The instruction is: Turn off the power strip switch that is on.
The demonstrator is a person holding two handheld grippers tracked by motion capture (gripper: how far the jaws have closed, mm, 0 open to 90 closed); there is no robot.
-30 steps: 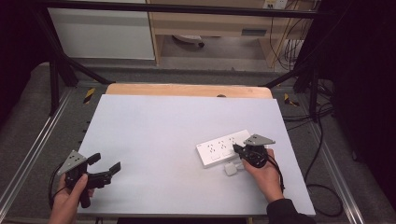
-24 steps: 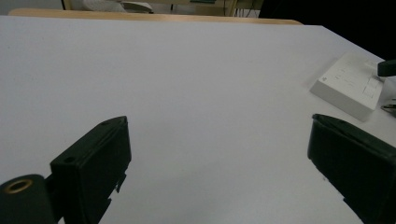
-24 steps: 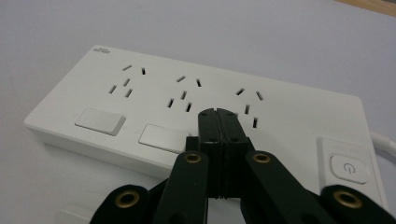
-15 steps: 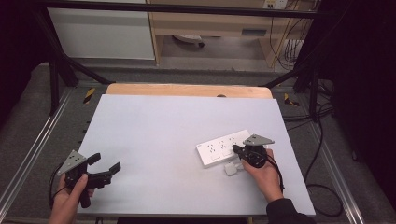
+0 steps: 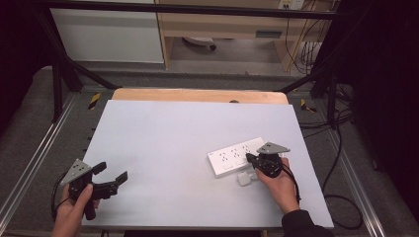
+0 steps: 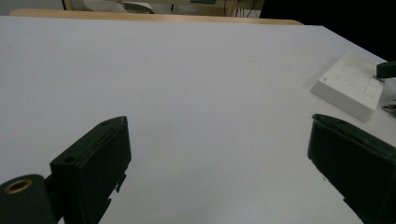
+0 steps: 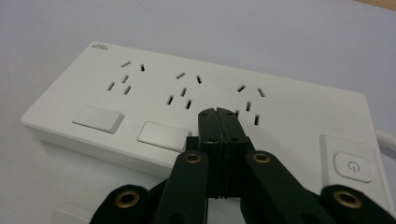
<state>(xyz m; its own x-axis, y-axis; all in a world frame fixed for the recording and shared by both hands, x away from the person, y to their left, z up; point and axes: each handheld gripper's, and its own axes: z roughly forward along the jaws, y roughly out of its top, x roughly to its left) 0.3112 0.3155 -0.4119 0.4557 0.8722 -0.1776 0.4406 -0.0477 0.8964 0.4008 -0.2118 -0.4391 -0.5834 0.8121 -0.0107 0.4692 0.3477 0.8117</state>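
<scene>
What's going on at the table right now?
Right gripper jaws shut, over power strip. Left gripper open, holding nothing. White plug beside strip.

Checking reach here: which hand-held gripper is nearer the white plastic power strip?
Right hand-held gripper, shut, sits over the white plastic power strip; left hand-held gripper waits far across the table.

No visible change since earlier.
</scene>
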